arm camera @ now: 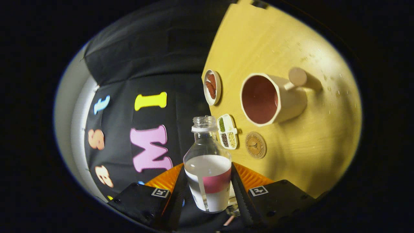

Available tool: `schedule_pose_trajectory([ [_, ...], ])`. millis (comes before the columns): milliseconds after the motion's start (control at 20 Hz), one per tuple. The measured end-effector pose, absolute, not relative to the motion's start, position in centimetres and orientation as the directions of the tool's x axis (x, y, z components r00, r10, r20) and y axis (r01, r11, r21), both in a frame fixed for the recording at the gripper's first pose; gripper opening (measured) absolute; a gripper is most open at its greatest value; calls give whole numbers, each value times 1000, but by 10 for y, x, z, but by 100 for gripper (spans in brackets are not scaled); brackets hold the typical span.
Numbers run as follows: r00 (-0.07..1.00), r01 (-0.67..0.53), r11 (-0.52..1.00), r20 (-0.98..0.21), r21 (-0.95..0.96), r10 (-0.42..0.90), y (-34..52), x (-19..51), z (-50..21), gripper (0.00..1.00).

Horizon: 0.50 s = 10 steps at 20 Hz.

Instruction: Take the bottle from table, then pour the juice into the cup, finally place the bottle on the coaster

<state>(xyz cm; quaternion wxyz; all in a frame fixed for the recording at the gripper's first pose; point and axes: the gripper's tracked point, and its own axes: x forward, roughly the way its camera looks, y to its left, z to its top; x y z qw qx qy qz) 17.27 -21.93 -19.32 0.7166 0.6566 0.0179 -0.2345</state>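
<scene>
A clear, uncapped plastic bottle (208, 161) with a pink and white label sits between my two fingers, and my gripper (208, 186) is shut on its lower body. Clear liquid fills roughly its lower half. The view is rolled, so the wooden table (307, 155) stands tilted beyond the bottle. On it is a white cup (271, 98) with a reddish inside and a round-ended handle, its mouth facing me, ahead and to one side of the bottle's neck. A round brown coaster (255, 145) lies on the table between the cup and the fingers.
A small round white dish (212, 87) with reddish pieces and a small divided white tray (227, 131) with green and dark grains lie near the table's edge by the bottle's neck. Water droplets (326, 81) speckle the table past the cup. The booth's black cloth wall hangs behind.
</scene>
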Motion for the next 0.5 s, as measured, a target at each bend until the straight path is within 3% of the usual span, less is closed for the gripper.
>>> schedule_pose_trajectory([
  [250, 871, 481, 430, -361, 764, -332, -225, 169, -201, 74],
  [500, 863, 505, 647, -346, 571, -367, -226, 176, -207, 74],
])
